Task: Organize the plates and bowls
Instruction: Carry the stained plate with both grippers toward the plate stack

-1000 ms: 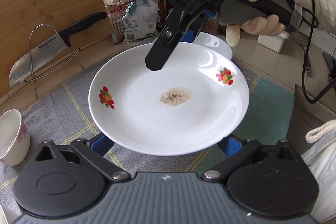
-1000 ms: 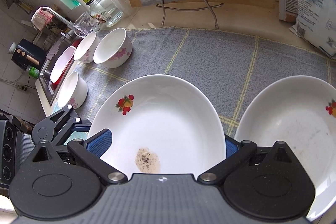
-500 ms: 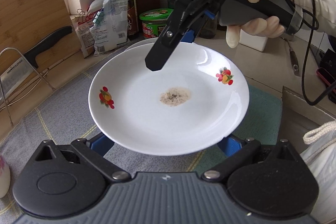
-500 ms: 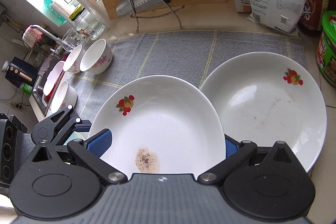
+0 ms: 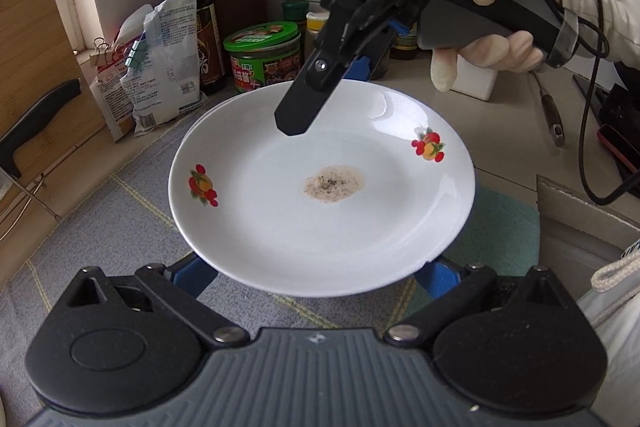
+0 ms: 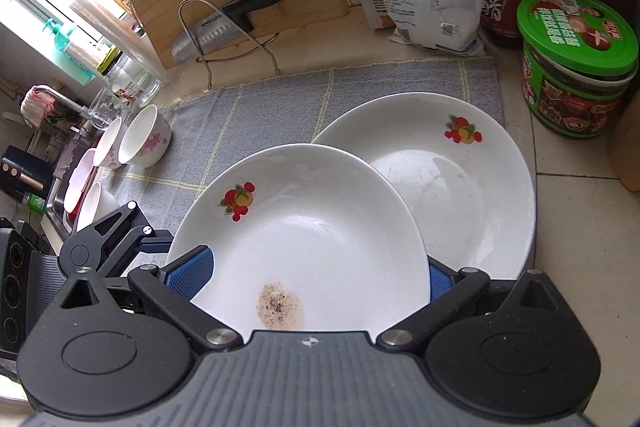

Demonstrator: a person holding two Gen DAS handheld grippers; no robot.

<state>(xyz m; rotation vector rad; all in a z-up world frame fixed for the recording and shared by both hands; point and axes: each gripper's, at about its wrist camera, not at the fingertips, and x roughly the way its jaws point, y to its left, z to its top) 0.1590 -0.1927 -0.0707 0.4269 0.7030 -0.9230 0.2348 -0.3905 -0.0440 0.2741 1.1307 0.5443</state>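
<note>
We are carrying the soiled plate (image 6: 316, 227), L (image 5: 316, 267) & R (image 6: 308, 271) fingers gripping its rims, over the second plate (image 6: 472, 179); next: lower, stack.

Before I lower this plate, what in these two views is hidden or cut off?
- Left wrist view: the lower plate is nearly all hidden by the held plate; only a rim sliver shows.
- Both views: each gripper's contact with the held plate lies under its rim, so the grip is unreadable.
- Right wrist view: the left gripper is mostly behind the held plate.
- Right wrist view: the bowls near the sink overlap; their count is unclear.
</note>
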